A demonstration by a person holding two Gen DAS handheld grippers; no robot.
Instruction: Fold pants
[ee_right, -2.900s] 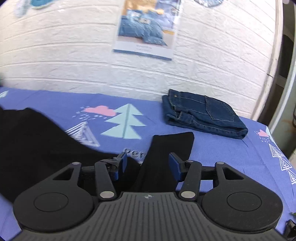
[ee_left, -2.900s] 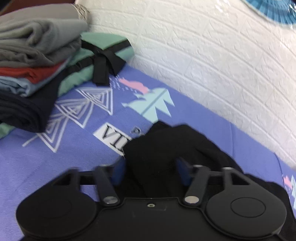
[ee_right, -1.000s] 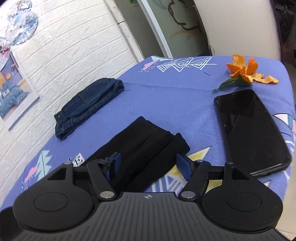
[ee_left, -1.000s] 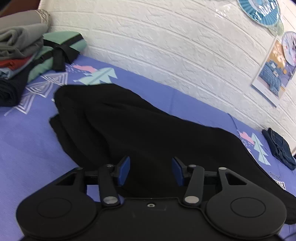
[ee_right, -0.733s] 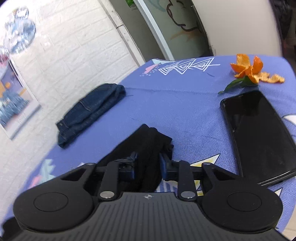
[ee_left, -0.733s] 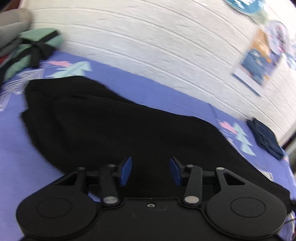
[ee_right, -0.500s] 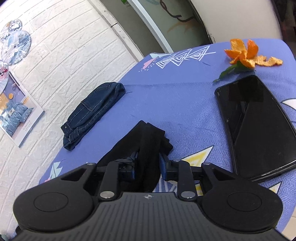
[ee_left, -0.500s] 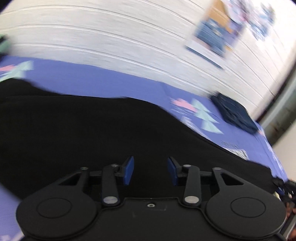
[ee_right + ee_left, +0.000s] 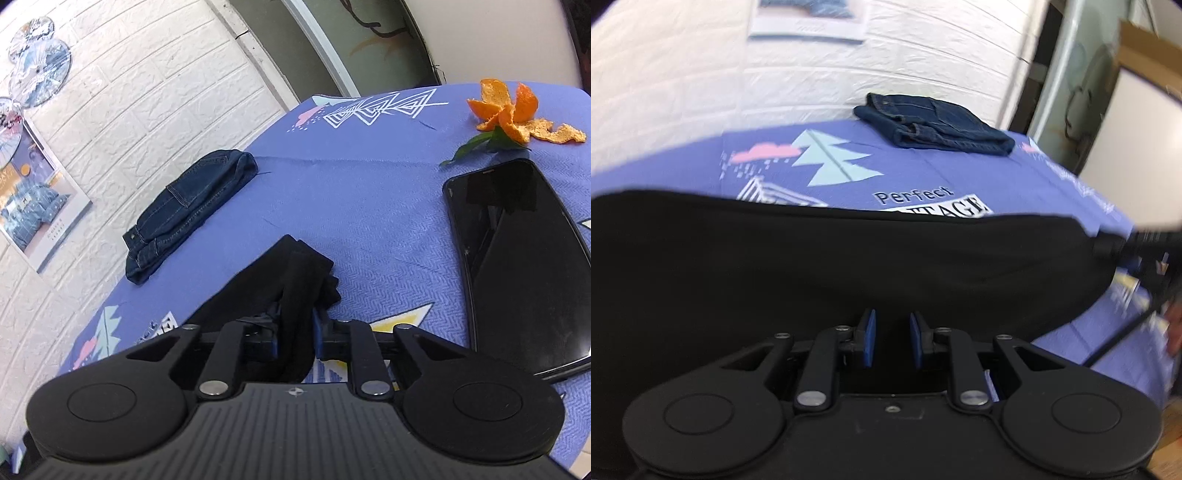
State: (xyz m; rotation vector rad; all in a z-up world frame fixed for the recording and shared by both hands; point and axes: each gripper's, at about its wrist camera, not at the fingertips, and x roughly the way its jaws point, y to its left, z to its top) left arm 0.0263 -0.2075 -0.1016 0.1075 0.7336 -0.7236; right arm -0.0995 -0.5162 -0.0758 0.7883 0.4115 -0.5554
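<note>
The black pants (image 9: 812,258) lie stretched across the purple printed tablecloth (image 9: 923,177). My left gripper (image 9: 889,341) hangs over their near edge with its blue pads close together, the black cloth between them. My right gripper (image 9: 295,332) is shut on the bunched leg end of the pants (image 9: 295,280), whose cuffs stick out past the fingers. The right gripper also shows blurred at the right edge of the left wrist view (image 9: 1137,247), at the pants' far end.
Folded blue jeans (image 9: 934,125) (image 9: 192,210) lie by the white brick wall. A black phone (image 9: 517,258) and orange peel (image 9: 517,110) lie at the right on the tablecloth. The table edge is just past them.
My left gripper swung right along the pants and its pads narrowed onto the cloth. My right gripper shut on the leg end and lifted it a little.
</note>
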